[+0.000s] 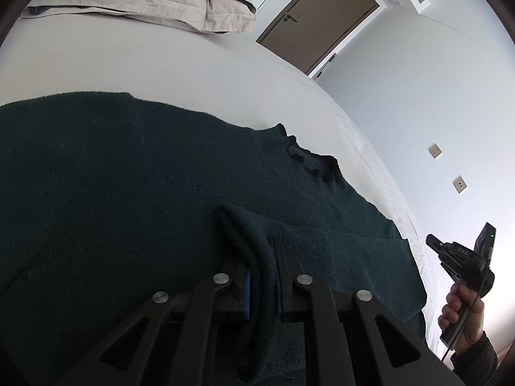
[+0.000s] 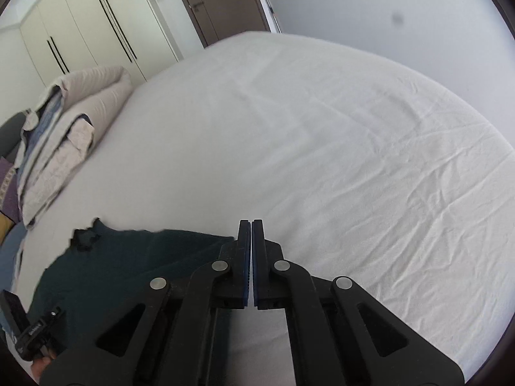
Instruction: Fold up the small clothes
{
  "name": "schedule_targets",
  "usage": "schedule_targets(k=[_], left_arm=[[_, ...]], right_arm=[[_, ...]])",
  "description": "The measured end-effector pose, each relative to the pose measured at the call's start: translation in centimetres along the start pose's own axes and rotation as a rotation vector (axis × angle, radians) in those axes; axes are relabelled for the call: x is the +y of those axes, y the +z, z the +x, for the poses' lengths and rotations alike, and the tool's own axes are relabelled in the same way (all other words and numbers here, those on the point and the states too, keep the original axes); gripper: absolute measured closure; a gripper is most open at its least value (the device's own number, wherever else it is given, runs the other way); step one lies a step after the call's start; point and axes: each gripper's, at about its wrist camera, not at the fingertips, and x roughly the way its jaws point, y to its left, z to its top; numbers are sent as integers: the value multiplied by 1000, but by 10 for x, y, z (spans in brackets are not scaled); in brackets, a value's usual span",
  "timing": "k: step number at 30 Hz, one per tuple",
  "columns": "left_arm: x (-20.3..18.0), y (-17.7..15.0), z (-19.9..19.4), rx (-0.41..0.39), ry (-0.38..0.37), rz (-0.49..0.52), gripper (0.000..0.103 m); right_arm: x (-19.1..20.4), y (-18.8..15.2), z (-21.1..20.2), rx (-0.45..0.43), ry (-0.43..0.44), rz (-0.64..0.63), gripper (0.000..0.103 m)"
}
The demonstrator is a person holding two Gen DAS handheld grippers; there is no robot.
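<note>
Bedroom in a home. You stand at a wide bed (image 2: 338, 148) dressed in a plain pale sheet, lightly creased. Folded beige bedding (image 1: 145, 3) lies stacked at about eleven o'clock in your left wrist view. A tall white built-in wardrobe (image 2: 87, 29) with long dark bar handles stands at ten to eleven o'clock in your right wrist view. A brown door (image 1: 318, 22) with a lever handle sits at one o'clock in the left view. Two wall switch plates (image 1: 435, 151) are set on the pale wall at three o'clock there.
</note>
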Motion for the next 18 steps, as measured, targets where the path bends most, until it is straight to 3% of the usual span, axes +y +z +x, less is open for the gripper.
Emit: schedule_targets(k=[2,3,6,8,11,13,14,15,17,18], left_arm=[[0,0,0,0,0,0,89],[-1,0,0,0,1,1,89],[-1,0,0,-2,0,0,89],[-1,-1,0,-2,0,1,89],[-1,-1,0,0,-3,-3,89],[1,1,0,11,-16,-22,88],[3,4,0,25,-28,-37,88],[4,8,-2,44,-39,-47,88],[2,14,-15,47,-20,-38,75],[3,15,-27,25,-14,-49,57]], right_arm=[[18,-13,-11,39,93,-33,96],[30,-23,-10,87,99,-75,95],[49,-59,1,207,91,-152,95],[40,-82,16,276,34,-143,95],[8,-94,7,193,129,-30,101],[3,-93,-8,138,49,13,101],[6,-91,-17,110,-16,-9,94],[12,-90,-29,81,-53,-40,94],[28,-87,-60,-1,-65,-112,94],[40,-90,-78,-51,-89,-163,92]])
